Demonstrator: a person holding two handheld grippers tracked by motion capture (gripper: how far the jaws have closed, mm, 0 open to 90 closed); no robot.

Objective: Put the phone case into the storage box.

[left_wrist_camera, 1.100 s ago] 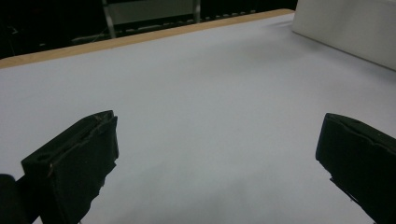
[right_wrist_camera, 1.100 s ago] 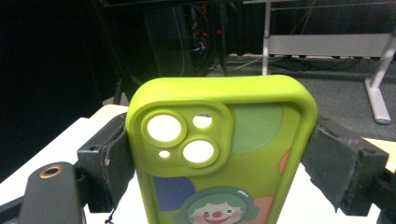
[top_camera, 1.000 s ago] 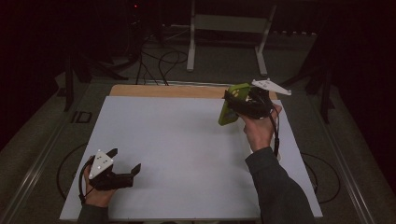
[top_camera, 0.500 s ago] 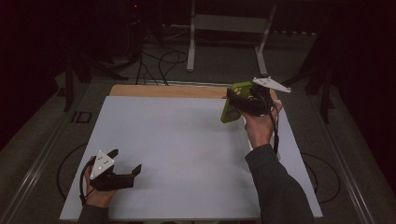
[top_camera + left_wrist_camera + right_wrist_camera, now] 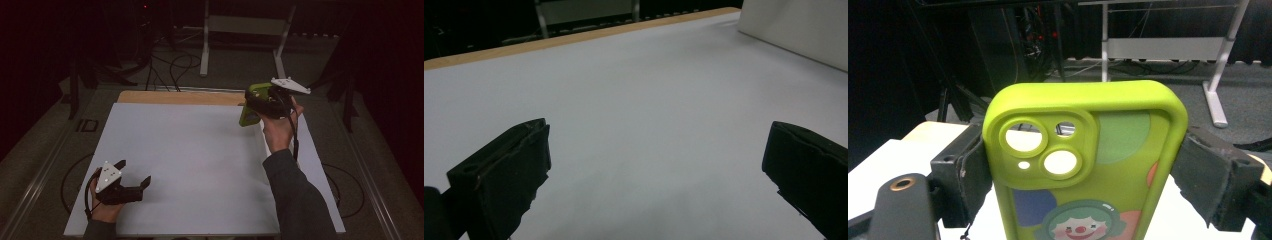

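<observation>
Already the right gripper [image 5: 256,102] clamps the green phone case [image 5: 1083,165] aloft; setting it down remains, while the left gripper [image 5: 134,174] rests open, empty, on the white table [image 5: 200,150].

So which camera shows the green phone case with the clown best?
The right gripper view: the green phone case is close up between the jaws, with its camera holes and clown face clear. The high view shows it small and edge-on, held up in the right gripper. The left gripper view looks across the white table.
</observation>
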